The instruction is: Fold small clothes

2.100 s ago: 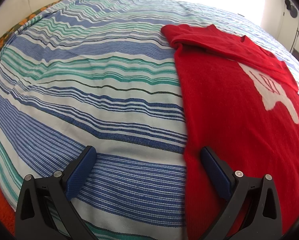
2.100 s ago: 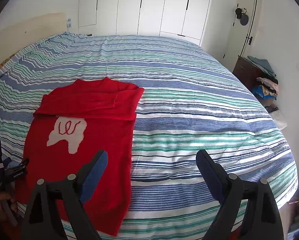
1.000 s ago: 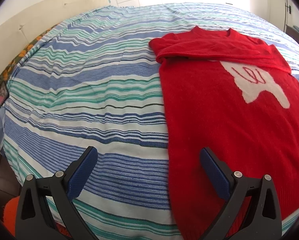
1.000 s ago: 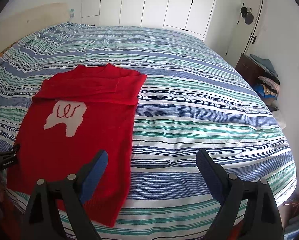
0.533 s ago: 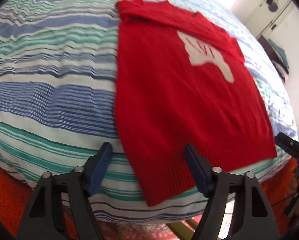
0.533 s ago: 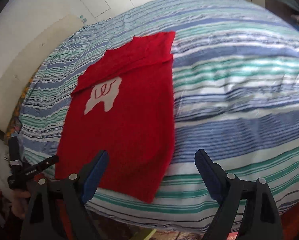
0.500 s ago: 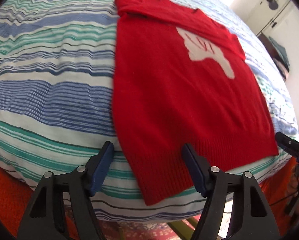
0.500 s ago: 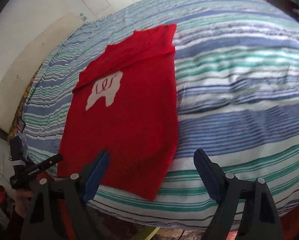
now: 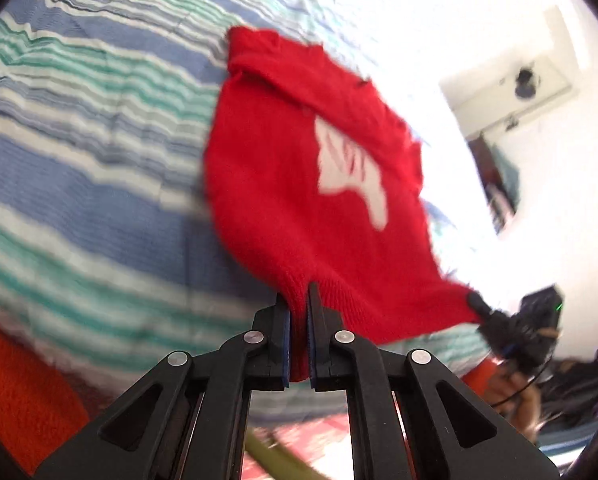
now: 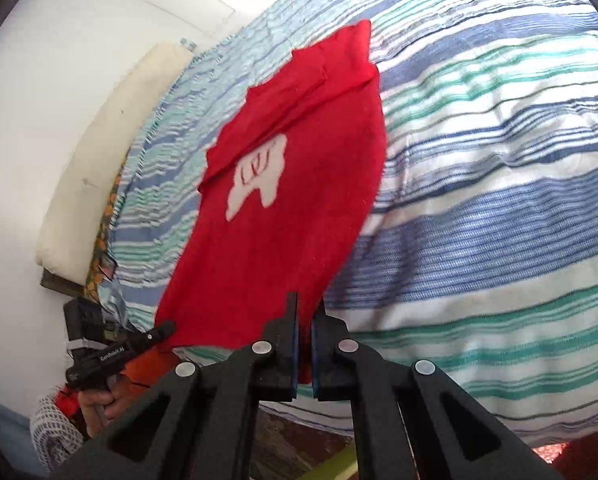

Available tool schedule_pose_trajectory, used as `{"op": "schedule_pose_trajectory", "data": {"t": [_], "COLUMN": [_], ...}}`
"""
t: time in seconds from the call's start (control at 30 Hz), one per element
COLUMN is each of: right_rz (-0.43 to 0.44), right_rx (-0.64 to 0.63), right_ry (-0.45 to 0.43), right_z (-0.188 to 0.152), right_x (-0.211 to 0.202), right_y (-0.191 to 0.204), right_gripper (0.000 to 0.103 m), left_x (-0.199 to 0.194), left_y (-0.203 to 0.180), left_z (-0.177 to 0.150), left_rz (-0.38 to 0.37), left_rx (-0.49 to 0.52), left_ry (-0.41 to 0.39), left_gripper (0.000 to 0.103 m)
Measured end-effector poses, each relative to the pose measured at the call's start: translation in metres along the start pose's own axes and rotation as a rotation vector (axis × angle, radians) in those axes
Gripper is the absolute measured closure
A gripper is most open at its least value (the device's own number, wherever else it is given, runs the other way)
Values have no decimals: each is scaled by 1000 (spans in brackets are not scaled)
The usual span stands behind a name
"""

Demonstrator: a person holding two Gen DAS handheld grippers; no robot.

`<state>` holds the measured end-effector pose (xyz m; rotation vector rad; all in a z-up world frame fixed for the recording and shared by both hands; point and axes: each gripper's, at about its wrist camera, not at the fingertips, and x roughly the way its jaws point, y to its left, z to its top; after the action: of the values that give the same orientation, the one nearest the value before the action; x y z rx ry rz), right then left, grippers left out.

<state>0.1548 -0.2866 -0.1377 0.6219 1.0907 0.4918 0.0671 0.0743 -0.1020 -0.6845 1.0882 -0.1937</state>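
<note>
- Red sweater [image 9: 299, 200]: lies face up on a bed covered by a striped duvet [image 9: 79, 168] in blue, green and white bands. The far part of the garment rests on the duvet; the near hem is raised off the bed edge at both lower corners.
- Sweater front: carries a white motif [image 10: 259, 178] with red curved lines inside it. Above the motif, the upper part of the garment is doubled over into a flat band running across its width.
- Left gripper [image 9: 297, 308]: jaws are drawn together and clamped on one lower corner of the hem. Red knit fills the narrow gap between the blue pads [image 9: 285, 336].
- Right gripper [image 10: 305, 312]: jaws are drawn together and clamped on the opposite lower corner of the hem. Red fabric shows between the pads and hangs a little below them.
- Hem between the two corners: forms a stretched edge running from one gripper to the other, visible in both wrist views.
- Cross-view: the right gripper appears at the right edge of the left wrist view, at the far hem corner; the left gripper appears at the lower left of the right wrist view, held in the person's hand [image 10: 97, 398].
- Surroundings: a cream headboard [image 10: 111, 152] stands against the white wall beside the bed. The left wrist view is motion-blurred.
</note>
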Motion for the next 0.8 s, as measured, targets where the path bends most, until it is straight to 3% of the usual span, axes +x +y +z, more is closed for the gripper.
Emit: {"op": "schedule_pose_trajectory", "data": {"t": [0.1,0.23,0.37,0.5,0.67,0.73,0.8], "right_rz": [41,25,0,-29,-53,-69,-96], "right_rx": [22,14,3,14,54,61,77], "right_ry": [-65,-126,-121,-112,-93,-88,-103], "right_z": [37,111,188,253,308,323,334], "right_x": [9,36,77,120,177,195,206], "right_y": [7,17,21,12,-16,-27,-35], "right_gripper": [99,99,99,99,99,98,85], "left_x": [13,38,80,130,175,185,187], "left_y": [-7,-15,-23,-22,-16,-9,4], "left_z": [59,136,208,265,309,319,327], "left_rz": [-39,18,66,124,176,204,208], "left_rx": [-57,-47,-46,-50,-35,-59,-129], "left_ry": [-44,-75,-75,-58,-56,-39,-25], "left_gripper": [99,99,99,99,97,86,44]}}
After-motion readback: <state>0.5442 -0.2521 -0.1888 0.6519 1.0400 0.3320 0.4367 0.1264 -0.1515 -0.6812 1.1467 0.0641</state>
